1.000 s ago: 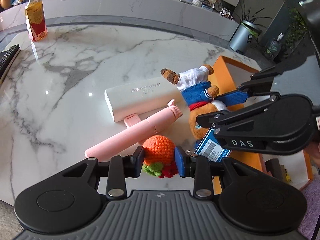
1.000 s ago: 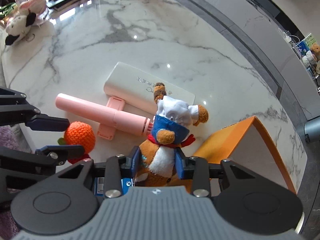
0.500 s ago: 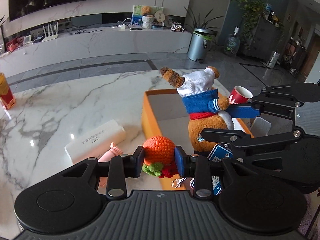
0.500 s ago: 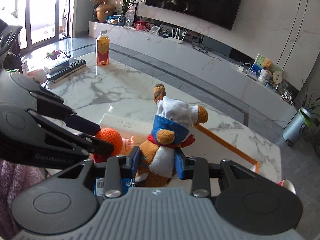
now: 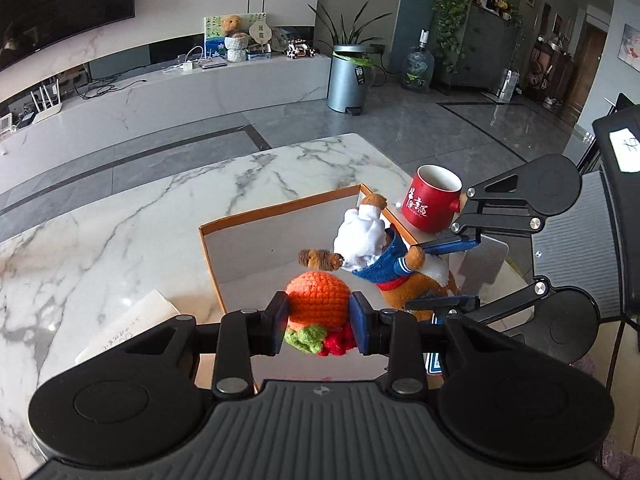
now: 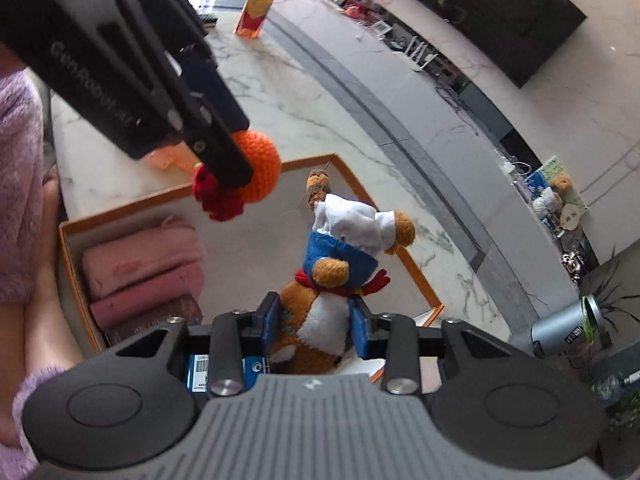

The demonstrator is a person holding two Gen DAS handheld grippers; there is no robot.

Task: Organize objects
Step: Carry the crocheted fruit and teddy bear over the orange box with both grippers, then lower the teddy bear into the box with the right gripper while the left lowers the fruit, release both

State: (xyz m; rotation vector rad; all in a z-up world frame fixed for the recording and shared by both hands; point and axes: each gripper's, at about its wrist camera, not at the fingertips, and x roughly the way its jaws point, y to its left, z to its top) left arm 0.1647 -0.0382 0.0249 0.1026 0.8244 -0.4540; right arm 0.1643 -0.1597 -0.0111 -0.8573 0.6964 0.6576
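An orange crocheted toy (image 5: 318, 300) with green and red trim sits between the pads of my left gripper (image 5: 319, 322), which is shut on it. My right gripper (image 6: 316, 320) is shut on a brown plush bear (image 6: 340, 248) in a white hat and blue top. Both toys hang over an open orange-edged box (image 5: 280, 210). In the right wrist view, the left gripper (image 6: 224, 140) holds the orange toy (image 6: 262, 168) above the box's far-left part. The left wrist view shows the right gripper (image 5: 444, 274) and the bear (image 5: 368, 240) at the box's right side.
Folded pink cloths (image 6: 140, 264) fill the left end of the box. A red mug (image 5: 432, 198) stands just beyond the box near the table's corner. A white case (image 5: 132, 320) lies left of the box. A juice bottle (image 6: 256, 8) stands far off. A purple fleece sleeve (image 6: 20, 200) is at the left.
Both grippers have carried their toys sideways and slightly up, from above the white case and pink handle to above the orange box. Both views have rolled. Neither grip has changed.
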